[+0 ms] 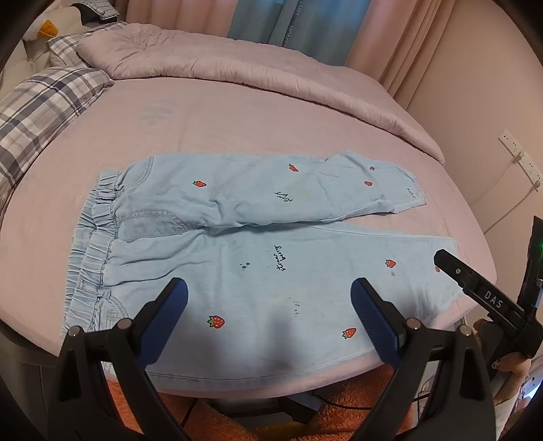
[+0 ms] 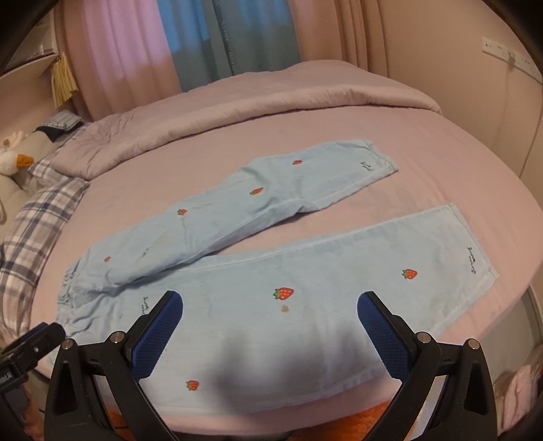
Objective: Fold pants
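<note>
Light blue pants (image 1: 237, 244) with red strawberry prints lie flat on a pink bed, waistband to the left, both legs spread to the right. They also show in the right wrist view (image 2: 271, 271). My left gripper (image 1: 269, 295) is open and empty, above the near leg by the bed's front edge. My right gripper (image 2: 269, 307) is open and empty, above the near leg further toward its hem. The right gripper's body shows at the right in the left wrist view (image 1: 475, 288).
A folded pink quilt (image 1: 237, 68) lies along the far side of the bed. Plaid pillows (image 1: 40, 101) and a plush duck (image 1: 44, 27) sit at the left. Curtains (image 2: 203, 44) hang behind. An orange rug (image 1: 339, 407) lies below the bed edge. Wall sockets (image 1: 519, 156) are at right.
</note>
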Tool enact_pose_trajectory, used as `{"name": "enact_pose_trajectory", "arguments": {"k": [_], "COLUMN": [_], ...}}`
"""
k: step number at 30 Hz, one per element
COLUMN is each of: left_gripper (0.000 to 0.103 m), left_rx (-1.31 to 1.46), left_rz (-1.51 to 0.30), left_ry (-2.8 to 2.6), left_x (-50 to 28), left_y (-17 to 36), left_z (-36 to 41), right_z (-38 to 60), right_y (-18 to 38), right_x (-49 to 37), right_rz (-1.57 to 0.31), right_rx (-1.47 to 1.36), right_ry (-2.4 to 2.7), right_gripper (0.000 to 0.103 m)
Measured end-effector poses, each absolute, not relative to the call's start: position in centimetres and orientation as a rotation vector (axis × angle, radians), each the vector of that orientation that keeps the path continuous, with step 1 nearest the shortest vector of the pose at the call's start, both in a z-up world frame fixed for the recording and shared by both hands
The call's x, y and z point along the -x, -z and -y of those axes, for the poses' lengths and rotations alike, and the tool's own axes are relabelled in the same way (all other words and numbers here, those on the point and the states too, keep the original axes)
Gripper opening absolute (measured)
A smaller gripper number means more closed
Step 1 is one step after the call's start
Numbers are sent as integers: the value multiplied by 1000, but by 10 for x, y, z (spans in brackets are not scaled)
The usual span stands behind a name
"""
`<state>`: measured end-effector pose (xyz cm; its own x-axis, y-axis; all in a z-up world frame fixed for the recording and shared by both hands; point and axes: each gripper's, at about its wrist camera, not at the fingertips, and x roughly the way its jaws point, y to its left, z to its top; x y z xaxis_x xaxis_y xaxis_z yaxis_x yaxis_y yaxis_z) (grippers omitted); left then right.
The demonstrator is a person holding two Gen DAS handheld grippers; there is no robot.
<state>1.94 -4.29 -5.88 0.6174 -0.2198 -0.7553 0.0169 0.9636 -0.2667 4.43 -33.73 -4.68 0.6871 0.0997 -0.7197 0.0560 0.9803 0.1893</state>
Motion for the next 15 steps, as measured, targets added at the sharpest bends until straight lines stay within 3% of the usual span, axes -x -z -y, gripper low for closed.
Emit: {"name": "enact_pose_trajectory", "arguments": {"k": [15], "left_gripper": [95], "left_rx": [272], "left_rz": [-889], "left_ry": [30], "left_x": [-24], "left_y": [67], "left_z": [12], "right_z": [372], "right_y": [53], "right_x": [-46], "right_rz": [-833], "right_rx": [-280], "right_ry": [36], "right_gripper": [103]}}
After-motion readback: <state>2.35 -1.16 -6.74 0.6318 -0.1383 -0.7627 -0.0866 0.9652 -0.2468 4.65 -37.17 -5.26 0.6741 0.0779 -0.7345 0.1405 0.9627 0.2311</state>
